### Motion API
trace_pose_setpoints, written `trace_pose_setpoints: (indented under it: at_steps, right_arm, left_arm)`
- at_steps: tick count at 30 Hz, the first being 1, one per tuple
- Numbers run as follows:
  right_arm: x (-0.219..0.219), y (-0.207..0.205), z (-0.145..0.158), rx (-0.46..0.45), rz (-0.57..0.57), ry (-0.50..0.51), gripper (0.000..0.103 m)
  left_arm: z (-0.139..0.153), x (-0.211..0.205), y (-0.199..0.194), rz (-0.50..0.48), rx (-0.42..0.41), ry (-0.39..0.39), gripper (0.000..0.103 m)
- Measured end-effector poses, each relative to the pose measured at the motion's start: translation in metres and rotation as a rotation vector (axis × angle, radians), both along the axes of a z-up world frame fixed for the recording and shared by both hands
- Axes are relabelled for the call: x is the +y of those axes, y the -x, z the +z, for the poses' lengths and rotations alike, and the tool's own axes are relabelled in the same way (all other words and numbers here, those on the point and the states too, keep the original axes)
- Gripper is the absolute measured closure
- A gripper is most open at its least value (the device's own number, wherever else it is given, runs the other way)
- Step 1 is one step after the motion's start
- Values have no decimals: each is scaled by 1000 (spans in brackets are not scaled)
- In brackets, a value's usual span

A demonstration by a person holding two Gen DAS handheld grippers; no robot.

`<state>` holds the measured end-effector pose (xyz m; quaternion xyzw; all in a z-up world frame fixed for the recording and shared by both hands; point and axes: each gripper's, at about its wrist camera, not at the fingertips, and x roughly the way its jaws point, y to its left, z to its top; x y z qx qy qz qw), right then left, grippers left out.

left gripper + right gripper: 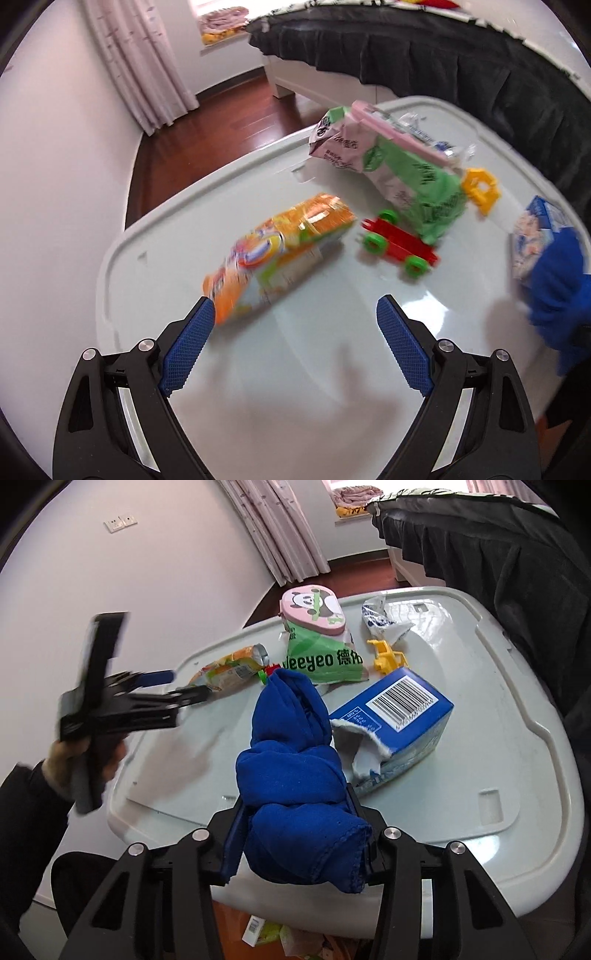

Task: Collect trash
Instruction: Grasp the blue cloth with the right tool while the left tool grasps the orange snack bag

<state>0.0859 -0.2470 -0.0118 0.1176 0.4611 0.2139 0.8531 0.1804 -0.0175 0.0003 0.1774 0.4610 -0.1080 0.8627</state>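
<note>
Two tools were at work over the pale bench (155, 236). Nearest, the right tool (295, 830) was clamped on a blue cloth (291, 760), which bulged up between its fingers in soft folds; it looked light and limp, likely to sag or slip unless gripped deep in the bundle. The left tool (295, 343) stood with its fingers wide apart and nothing between them, low over the bench.

Just ahead of its left pad (186, 347) lay the orange pouch (273, 254), flat on the bench and touching or nearly touching that pad. It seemed a thin, crinkly, almost weightless wrapper, probably slick; pinching it across the narrow near end, or across its middle where it puffed up, would likely hold better than a flat edge.

Beyond it sat a toy cart (397, 242), and behind that the green bag (399, 162), soft and crumpled, best taken at a raised fold. To the right lay the torn blue box (399, 716), stiff card, light, graspable across its narrow sides. Farther back were a yellow toy (388, 655) and a crumpled wrapper (380, 618).
</note>
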Motion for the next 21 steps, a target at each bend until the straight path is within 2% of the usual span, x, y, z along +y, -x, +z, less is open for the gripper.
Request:
trace_pose_setpoints:
  at_steps: [4,10,11,12,13,14,16,21]
  right_arm:
    - [-2,-3,2,-8,0,-52,56]
    - [7,-8,4,-20,22,-57,56]
    - [9,-9,4,-19,26,-57,56]
    - [9,-9,4,-20,27,-57,56]
    - [10,-9,4,-22,27,-55,56]
    - [10,-10,4,-23,28,-54,55]
    - [10,-10,4,-24,24,-53,55]
    - [8,-8,5,-35,6,-54,55]
  left_arm:
    - [-14,6,-35,-13,11,-41,16]
    - [-40,7,-64,-27,38,-104,16]
    - [-44,6,-66,-20,36,-106,23]
    - [-46,7,-68,-7,31,-107,24]
    - [-45,9,-69,11,17,-74,36]
    - [-45,12,-70,32,21,-47,41]
    - [-44,15,-67,63,7,-9,45]
    - [-40,20,-54,156,-18,23,51]
